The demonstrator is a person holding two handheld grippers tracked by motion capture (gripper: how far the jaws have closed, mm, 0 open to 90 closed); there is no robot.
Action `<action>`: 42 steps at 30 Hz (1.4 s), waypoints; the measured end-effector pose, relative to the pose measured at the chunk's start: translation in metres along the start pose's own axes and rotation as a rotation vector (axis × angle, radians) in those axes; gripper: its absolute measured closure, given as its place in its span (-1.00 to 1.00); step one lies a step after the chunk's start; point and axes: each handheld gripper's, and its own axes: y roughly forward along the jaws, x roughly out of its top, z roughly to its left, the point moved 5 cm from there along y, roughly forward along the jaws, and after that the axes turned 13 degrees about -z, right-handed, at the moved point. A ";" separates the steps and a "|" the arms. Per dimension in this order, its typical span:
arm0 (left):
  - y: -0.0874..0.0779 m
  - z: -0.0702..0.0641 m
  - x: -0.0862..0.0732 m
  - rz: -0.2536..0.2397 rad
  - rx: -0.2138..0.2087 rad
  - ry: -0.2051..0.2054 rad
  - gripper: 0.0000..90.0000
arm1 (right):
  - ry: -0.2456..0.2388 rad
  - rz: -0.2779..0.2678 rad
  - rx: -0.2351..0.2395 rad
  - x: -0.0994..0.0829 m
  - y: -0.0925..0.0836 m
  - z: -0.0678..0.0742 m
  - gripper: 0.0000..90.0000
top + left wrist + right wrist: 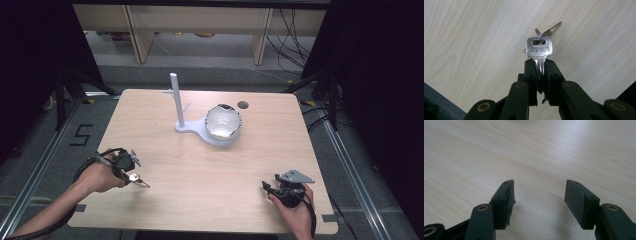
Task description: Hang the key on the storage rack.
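On the pale wood-grain table [200,170], with a white stand [180,107] bearing a glossy bowl [223,121] at its far middle, the right gripper [539,195] gapes wide and empty, while the left gripper [540,67] pinches a flat silver key [539,51] on its ring above the front-left tabletop.

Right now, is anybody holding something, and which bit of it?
Yes. The left gripper holds a silver key by its blade, jaws shut on it; the head and ring stick out. The right gripper holds nothing.
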 end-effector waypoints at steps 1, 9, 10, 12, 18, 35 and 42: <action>0.000 0.000 0.000 0.000 0.000 0.000 0.82 | 0.000 0.000 0.000 0.000 0.000 0.000 -0.07; -0.018 0.011 0.013 -0.048 0.034 -0.010 0.82 | 0.000 -0.001 0.000 0.000 0.000 0.000 -0.07; -0.019 0.012 0.014 -0.055 0.038 -0.010 0.82 | 0.000 -0.001 -0.001 0.000 0.000 0.000 -0.07; -0.023 0.015 0.017 -0.057 0.041 -0.014 0.82 | -0.001 -0.001 -0.001 0.000 0.000 0.000 -0.07; -0.034 0.027 0.028 -0.089 0.070 -0.031 0.82 | -0.003 0.001 -0.003 0.000 0.000 0.000 -0.07; -0.049 0.047 0.050 -0.086 0.107 -0.031 0.82 | -0.003 -0.002 -0.001 0.000 0.000 0.000 -0.07; -0.049 0.051 0.059 -0.063 0.096 -0.026 0.82 | -0.019 -0.015 -0.012 0.001 0.000 -0.001 -0.07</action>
